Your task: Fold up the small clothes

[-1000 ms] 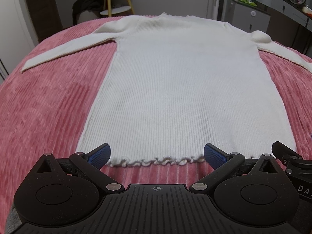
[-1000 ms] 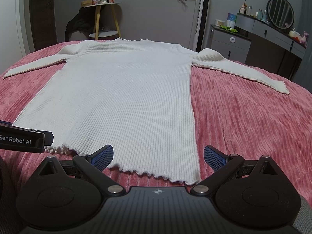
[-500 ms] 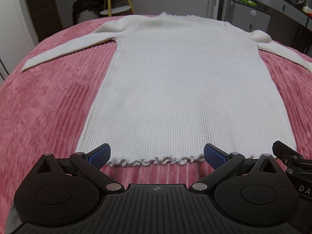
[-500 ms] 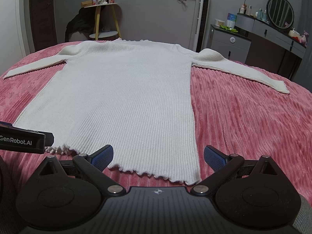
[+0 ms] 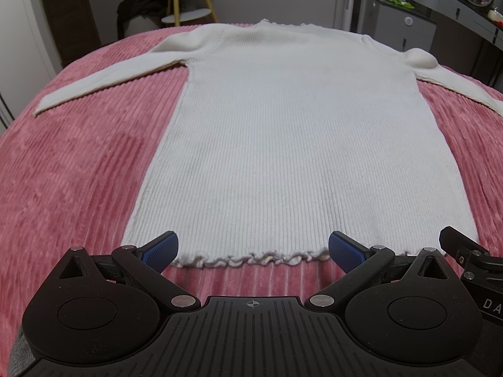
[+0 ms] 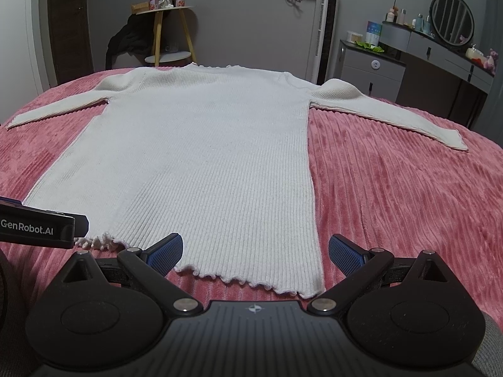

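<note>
Covering nearly the whole foreground, the bed (image 5: 72, 163) wears a pink corduroy-ribbed blanket, plush and grippy-looking, so cloth dragged over it will likely catch rather than slide. On it lies the white ribbed sweater (image 5: 292, 138), spread flat with its hem toward the cameras, neck at the far edge and both sleeves stretched out to the sides. It looks light, soft and limp, with a stretchy knit; I judge it will sag and drape when lifted, and needs holding at two points to keep an edge straight. No fold is made yet. Good places to take hold seem to be the two corners of the frilled hem (image 5: 251, 259), or a sleeve cuff (image 6: 452, 139) for turning a sleeve in over the body.

Behind the bed stand a grey dresser (image 6: 374, 75) with a round mirror (image 6: 452, 19) at the right, and a wooden stand (image 6: 169, 31) with dark cloth hung on it at the left.

Left tongs (image 5: 251, 248) sit low at the hem's left part, spread wide, holding nothing. Right tongs (image 6: 254, 251) are likewise spread and empty, straddling the hem's right corner.
</note>
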A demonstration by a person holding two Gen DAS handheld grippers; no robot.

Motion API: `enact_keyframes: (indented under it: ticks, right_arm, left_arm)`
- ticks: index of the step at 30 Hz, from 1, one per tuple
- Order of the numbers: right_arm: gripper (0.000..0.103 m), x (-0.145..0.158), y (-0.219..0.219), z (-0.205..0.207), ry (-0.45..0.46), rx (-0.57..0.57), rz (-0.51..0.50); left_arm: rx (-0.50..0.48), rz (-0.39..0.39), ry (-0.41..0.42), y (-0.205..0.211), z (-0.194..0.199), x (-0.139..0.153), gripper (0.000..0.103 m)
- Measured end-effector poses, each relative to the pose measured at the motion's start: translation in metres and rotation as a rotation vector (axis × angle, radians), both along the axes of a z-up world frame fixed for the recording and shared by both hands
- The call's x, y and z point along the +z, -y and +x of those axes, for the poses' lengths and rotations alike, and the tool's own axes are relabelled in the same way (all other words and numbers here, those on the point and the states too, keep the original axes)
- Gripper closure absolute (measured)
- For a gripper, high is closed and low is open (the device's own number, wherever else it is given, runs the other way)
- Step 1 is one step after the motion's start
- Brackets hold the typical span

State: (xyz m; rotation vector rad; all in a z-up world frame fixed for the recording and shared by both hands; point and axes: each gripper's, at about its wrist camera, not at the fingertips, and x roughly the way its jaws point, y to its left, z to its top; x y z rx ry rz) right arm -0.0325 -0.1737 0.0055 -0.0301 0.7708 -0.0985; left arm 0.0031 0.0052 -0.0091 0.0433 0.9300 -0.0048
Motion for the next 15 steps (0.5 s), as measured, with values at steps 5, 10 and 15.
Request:
enact_keyframes:
  ticks: [5,10,15]
  right_arm:
    - [0.004,0.0000,0.0000,0.0001,0.001,0.005,0.006]
    - [0.004,-0.0002,0.0037,0.0009,0.007,0.009,0.021]
    - [0.004,-0.0001,0.0064,0.0012,0.003,0.001,0.042]
  left_arm:
    - [0.000,0.000,0.000,0.0000,0.0001,0.0001,0.000]
    - [0.000,-0.001,-0.001,-0.0002,-0.0009,-0.0004,0.000]
    - [-0.005,0.001,-0.002,-0.0003,-0.0023,-0.0012,0.000]
